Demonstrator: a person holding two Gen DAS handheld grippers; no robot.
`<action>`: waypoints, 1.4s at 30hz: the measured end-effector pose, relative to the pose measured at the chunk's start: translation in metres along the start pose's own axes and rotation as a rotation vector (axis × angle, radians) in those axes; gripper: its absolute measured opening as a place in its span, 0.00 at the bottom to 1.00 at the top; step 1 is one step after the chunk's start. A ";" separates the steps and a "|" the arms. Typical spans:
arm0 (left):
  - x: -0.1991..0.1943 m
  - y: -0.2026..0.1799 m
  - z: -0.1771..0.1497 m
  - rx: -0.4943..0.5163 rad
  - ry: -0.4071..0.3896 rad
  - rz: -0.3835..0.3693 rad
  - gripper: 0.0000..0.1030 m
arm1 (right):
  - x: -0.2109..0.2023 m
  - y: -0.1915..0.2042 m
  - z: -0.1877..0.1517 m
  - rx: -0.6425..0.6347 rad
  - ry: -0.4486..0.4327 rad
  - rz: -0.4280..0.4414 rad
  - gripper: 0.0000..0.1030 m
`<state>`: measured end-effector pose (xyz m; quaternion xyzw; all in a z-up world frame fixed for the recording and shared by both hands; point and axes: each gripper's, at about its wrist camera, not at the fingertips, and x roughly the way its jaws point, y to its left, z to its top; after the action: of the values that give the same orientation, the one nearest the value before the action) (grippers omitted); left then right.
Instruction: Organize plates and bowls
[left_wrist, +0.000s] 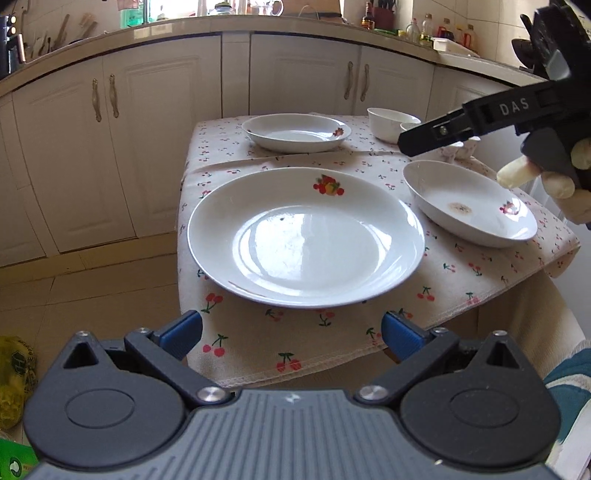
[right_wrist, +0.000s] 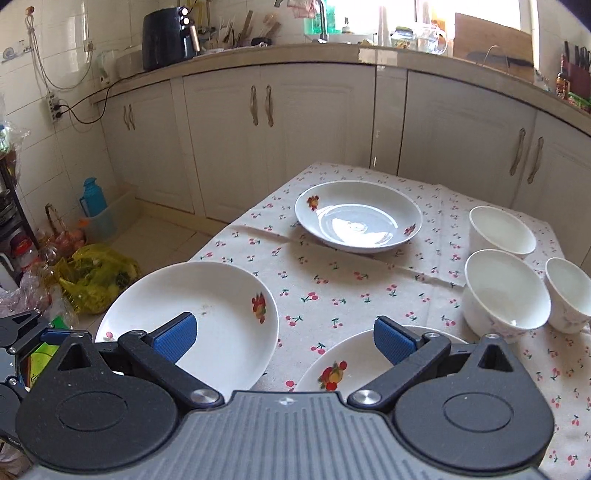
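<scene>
Plates (left_wrist: 306, 236) white, fruit-printed

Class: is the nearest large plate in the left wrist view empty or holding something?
Empty: the large plate shows only bare glossy white inside.

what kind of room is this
Most likely a home kitchen. A counter runs along the wall over cream cabinets, with an air fryer and a sink tap on it. In front stands a small table under a cherry-print cloth, set with white plates and bowls.
</scene>
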<state>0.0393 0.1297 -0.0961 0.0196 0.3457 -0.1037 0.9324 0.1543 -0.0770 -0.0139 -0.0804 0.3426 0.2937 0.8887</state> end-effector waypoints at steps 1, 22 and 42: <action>0.003 0.002 0.000 0.012 0.006 -0.006 0.99 | 0.005 0.000 0.001 -0.004 0.015 0.015 1.00; 0.024 0.018 0.013 0.139 0.024 -0.130 0.99 | 0.105 0.003 0.028 -0.066 0.250 0.251 0.68; 0.045 0.019 0.046 0.202 0.009 -0.174 0.98 | 0.108 -0.021 0.048 0.001 0.220 0.239 0.61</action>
<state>0.1057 0.1354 -0.0911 0.0837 0.3382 -0.2183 0.9116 0.2574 -0.0275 -0.0497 -0.0704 0.4450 0.3869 0.8045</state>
